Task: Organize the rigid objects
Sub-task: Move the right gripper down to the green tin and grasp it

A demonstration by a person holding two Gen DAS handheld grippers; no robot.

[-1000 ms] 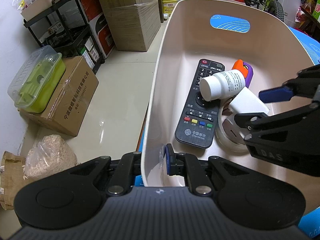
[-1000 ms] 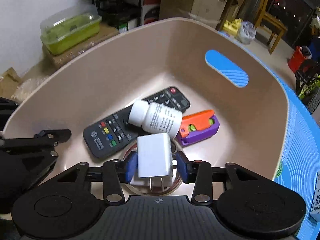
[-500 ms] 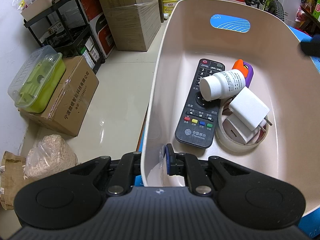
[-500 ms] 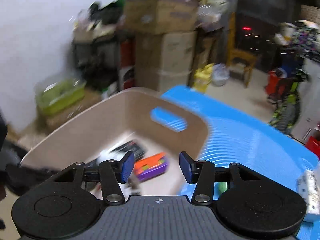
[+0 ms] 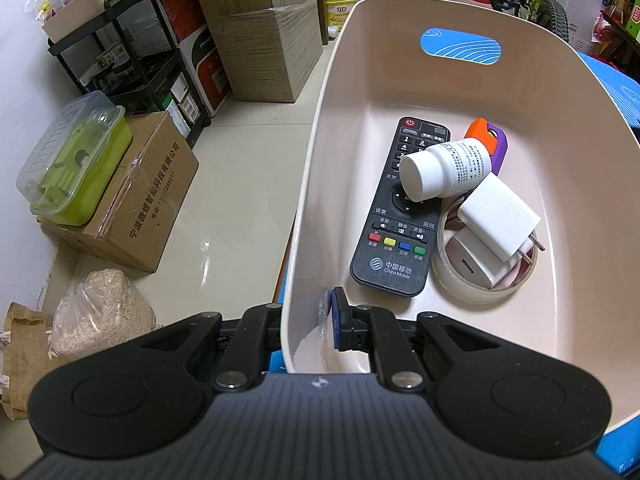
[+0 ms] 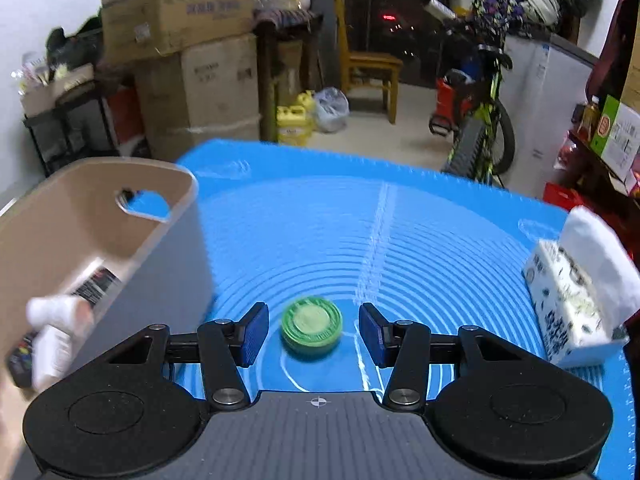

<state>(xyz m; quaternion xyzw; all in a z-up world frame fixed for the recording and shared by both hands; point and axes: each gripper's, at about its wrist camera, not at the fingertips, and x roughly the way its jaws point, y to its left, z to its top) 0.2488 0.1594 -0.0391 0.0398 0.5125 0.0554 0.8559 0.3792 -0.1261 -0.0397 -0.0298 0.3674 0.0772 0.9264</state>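
Observation:
My left gripper [image 5: 308, 320] is shut on the near rim of the beige bin [image 5: 312, 184]. Inside lie a black remote [image 5: 394, 236], a white pill bottle [image 5: 444, 168], an orange and purple toy [image 5: 490, 140] and two white chargers [image 5: 496, 216] on a tape roll [image 5: 460, 292]. My right gripper [image 6: 312, 334] is open and empty, low over the blue mat [image 6: 360, 220]. A round green tin [image 6: 312, 328] lies on the mat between its fingers. The bin [image 6: 80, 216] shows at the left of the right wrist view, blurred.
A tissue pack [image 6: 576, 288] lies at the mat's right edge. Beyond the mat's left side are cardboard boxes [image 5: 132, 208], a green lidded container [image 5: 76, 164], a black rack [image 5: 132, 60] and a bag of grain [image 5: 100, 312]. A chair and bicycle stand at the back.
My right gripper let go of the white charger in the bin, left the bin, and swung right over the mat to the green tin. My left gripper has not moved.

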